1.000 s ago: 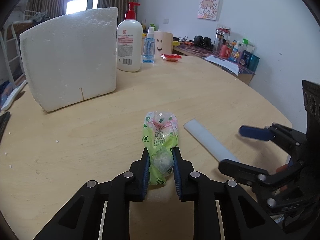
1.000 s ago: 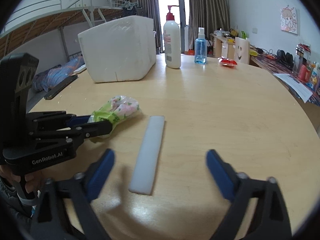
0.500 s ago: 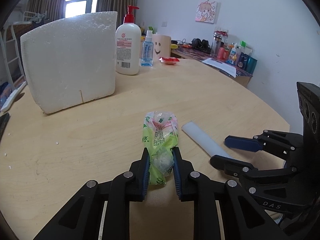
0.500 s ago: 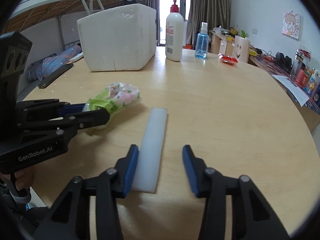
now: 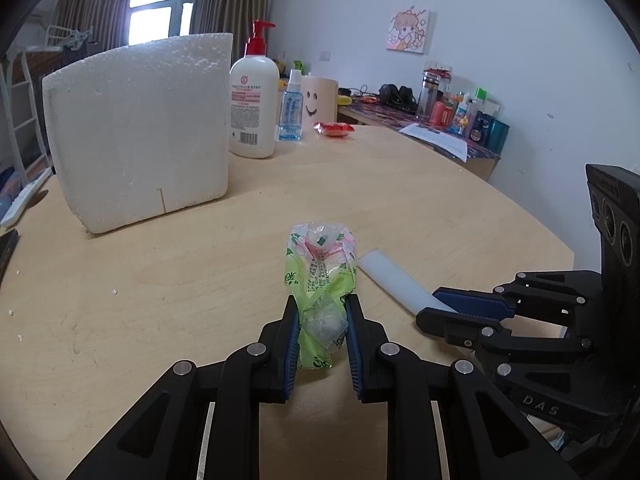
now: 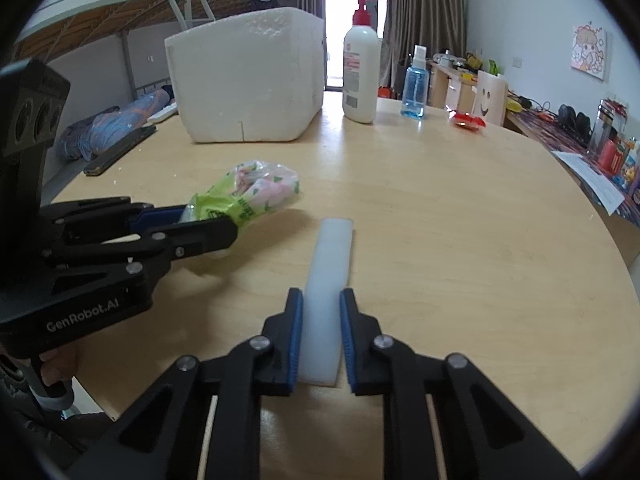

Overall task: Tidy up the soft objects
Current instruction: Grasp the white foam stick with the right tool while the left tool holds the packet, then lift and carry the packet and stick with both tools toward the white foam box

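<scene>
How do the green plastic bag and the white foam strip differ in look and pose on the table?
The green plastic bag is crinkled, printed and bulging; the white foam strip is plain, flat and straight-edged. The bag is pinched at its twisted end by the left hand-held gripper; the strip is pinched across its width by the right hand-held gripper. Both lie on the wooden table.
</scene>
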Motion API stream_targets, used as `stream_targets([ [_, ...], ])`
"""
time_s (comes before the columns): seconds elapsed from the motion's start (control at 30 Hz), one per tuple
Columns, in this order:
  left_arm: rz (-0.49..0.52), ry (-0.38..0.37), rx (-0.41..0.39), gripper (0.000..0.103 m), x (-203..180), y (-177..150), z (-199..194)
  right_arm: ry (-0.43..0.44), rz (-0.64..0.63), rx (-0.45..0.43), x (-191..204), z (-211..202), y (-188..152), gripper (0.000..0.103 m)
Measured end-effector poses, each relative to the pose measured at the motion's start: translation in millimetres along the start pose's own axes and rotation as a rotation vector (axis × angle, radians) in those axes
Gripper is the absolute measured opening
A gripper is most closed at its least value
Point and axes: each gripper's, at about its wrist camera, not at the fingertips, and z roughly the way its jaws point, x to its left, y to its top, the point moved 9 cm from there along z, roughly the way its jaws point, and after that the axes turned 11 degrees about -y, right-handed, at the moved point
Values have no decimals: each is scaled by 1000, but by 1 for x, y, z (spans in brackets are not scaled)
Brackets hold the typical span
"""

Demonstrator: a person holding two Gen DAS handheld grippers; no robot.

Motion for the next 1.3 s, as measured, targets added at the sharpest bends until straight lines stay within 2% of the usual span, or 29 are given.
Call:
stream_targets([
  [0.7, 37, 63, -86, 22, -8, 11, -41, 36, 108, -88, -16, -32, 16, 20],
  [1.3, 79, 144, -173, 22, -21, 23, -86, 44, 136, -201, -23, -68, 28, 20],
])
